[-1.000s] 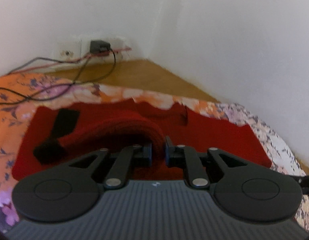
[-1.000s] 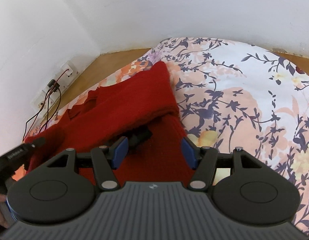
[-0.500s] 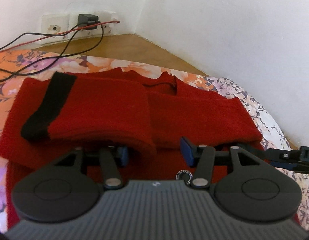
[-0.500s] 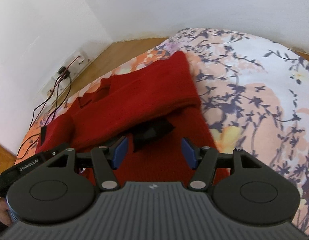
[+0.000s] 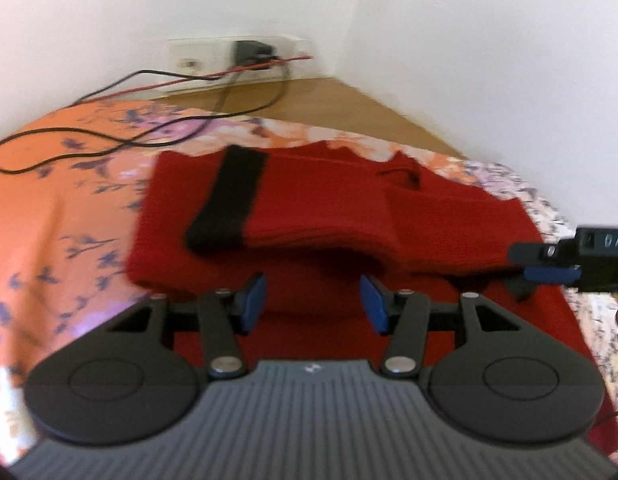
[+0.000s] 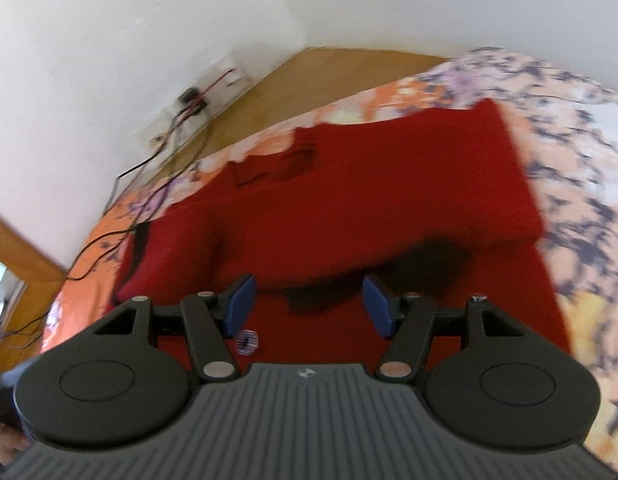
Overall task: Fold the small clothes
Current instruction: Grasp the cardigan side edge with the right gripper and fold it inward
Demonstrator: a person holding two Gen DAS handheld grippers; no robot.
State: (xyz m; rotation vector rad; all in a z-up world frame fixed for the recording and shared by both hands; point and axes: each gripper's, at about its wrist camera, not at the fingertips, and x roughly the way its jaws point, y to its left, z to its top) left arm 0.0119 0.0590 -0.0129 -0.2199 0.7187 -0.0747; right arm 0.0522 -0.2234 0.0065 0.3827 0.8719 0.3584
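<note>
Red sweater lying on the floral bedspread — both sleeves folded across its body.

The left sleeve's black cuff lies on top of the sweater. The left gripper hovers over the sweater's lower part, blue pads spread wide, nothing between them — the right gripper likewise gapes over the other side. Black cables trail across the bedspread's far edge.
</note>
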